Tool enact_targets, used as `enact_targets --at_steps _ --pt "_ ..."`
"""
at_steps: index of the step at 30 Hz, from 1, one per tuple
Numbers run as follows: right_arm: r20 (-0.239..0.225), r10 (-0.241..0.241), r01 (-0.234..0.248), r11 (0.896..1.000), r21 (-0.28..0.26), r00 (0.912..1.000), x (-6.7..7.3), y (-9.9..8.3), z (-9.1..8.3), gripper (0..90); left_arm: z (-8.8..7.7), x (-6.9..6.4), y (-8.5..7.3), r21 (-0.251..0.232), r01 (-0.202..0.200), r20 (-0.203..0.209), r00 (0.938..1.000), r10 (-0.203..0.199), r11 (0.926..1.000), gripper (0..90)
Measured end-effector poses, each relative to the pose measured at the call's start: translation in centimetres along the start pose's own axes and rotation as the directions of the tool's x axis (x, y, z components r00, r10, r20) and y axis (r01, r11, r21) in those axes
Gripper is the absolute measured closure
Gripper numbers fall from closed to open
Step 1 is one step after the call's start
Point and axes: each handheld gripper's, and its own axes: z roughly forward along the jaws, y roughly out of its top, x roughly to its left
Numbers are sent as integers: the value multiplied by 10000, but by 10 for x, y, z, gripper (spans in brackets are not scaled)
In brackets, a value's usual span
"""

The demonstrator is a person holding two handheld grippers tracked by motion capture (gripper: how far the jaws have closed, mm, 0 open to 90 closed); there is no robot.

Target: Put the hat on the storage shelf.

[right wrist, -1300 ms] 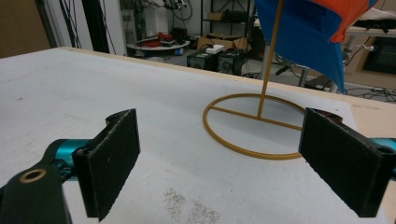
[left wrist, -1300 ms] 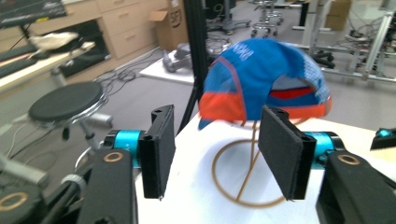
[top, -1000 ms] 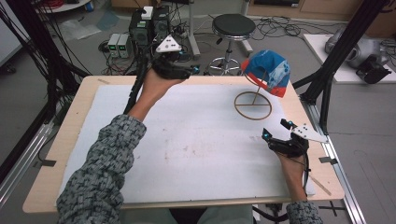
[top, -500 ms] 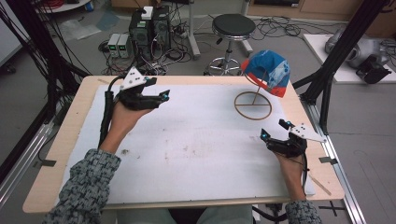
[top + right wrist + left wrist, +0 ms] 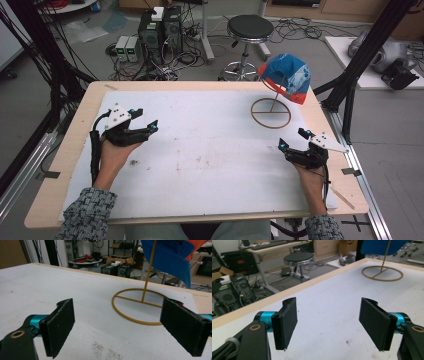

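Black-jawed, each hand-held gripper, left (image 5: 150, 126) and right (image 5: 294, 140), rests gaping, empty, on the table (image 5: 210, 150).

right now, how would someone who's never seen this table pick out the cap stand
Start at the white mat covering the wooden table and go to its far right corner. There a thin gold wire ring with an upright rod, the stand, lies flat on the mat. It alone carries a blue cap with a red brim, ahead of the right gripper.
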Motion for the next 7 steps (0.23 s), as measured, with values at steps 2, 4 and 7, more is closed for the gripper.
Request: enact_targets --at_steps 2,4,7 --pt "6 -7 7 10000 4 10000 0 0 0 118 -5 1 -10 62 42 -112 9999 -42 10000 309" --pt "12 -20 20 10000 -9 10000 0 0 0 117 -8 1 -15 35 174 -190 9997 -173 9998 307" --pt "3 4 -4 10000 47 10000 1 0 0 118 -13 3 -23 60 255 -336 9991 -253 9997 303"
